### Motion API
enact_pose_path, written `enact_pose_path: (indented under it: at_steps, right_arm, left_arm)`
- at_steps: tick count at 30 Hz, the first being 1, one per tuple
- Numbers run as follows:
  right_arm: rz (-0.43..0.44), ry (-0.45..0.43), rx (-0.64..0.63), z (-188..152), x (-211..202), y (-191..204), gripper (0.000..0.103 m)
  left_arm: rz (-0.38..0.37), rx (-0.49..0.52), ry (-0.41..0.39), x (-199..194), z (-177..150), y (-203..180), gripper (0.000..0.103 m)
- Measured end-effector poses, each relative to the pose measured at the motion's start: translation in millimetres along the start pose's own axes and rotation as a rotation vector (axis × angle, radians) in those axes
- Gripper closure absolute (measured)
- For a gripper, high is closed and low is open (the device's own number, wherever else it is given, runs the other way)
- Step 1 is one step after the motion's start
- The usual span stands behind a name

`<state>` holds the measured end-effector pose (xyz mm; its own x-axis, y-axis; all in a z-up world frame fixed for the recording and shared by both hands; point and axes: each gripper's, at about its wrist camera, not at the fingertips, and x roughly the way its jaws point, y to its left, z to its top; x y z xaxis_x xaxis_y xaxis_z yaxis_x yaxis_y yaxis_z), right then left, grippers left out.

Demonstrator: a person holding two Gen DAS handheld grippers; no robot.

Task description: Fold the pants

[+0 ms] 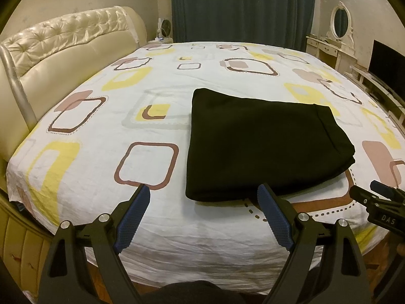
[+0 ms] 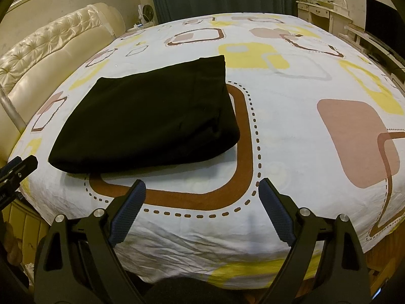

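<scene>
The black pants [image 1: 258, 141] lie folded into a flat, compact rectangle on the patterned bed sheet [image 1: 101, 131], near the bed's front edge. In the right wrist view the pants [image 2: 149, 119] sit left of centre. My left gripper [image 1: 203, 192] is open and empty, just short of the fold's near edge. My right gripper [image 2: 202, 186] is open and empty, above the sheet [image 2: 291, 131] to the right of the pants. The right gripper also shows at the right edge of the left wrist view [image 1: 379, 197]. The left gripper shows at the left edge of the right wrist view [image 2: 17, 169].
A cream tufted headboard [image 1: 63, 43] runs along the bed's left side. Dark green curtains [image 1: 240, 7] hang behind the bed. A white dressing table with an oval mirror [image 1: 339, 25] and a dark TV screen [image 1: 387, 65] stand at the right.
</scene>
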<state>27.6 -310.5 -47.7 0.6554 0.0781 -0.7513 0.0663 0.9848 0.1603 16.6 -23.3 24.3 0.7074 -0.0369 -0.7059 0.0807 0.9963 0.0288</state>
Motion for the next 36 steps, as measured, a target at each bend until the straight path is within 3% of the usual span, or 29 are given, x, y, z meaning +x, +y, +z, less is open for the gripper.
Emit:
enact_pose_path:
  at_steps: [16, 22, 25, 29, 32, 36]
  right_arm:
    - [0.002, 0.009, -0.007, -1.4, 1.4, 0.4, 0.013]
    - [0.003, 0.011, -0.013, -1.3, 2.2, 1.5, 0.013]
    - [0.003, 0.014, -0.012, -2.1, 3.9, 1.2, 0.013]
    - [0.013, 0.026, 0.001, -3.3, 4.9, 0.9, 0.013]
    - [0.072, 0.034, 0.036, 7.1, 1.7, -3.4, 0.013]
    - [0.098, -0.013, 0.066, 34.4, -3.8, -14.6, 0.011]
  left_arm:
    - [-0.005, -0.011, -0.002, -0.9, 1.1, 0.2, 0.016]
    - [0.016, -0.012, 0.03, 3.5, 4.7, -0.9, 0.014]
    - [-0.038, -0.043, 0.002, 0.5, 3.7, 4.7, 0.014]
    - [-0.045, -0.034, -0.013, -5.4, 11.6, 7.6, 0.014]
    - [-0.068, -0.022, -0.021, -6.9, 26.1, 18.2, 0.014]
    - [0.054, -0.037, -0.061, 21.2, 59.8, 56.9, 0.014]
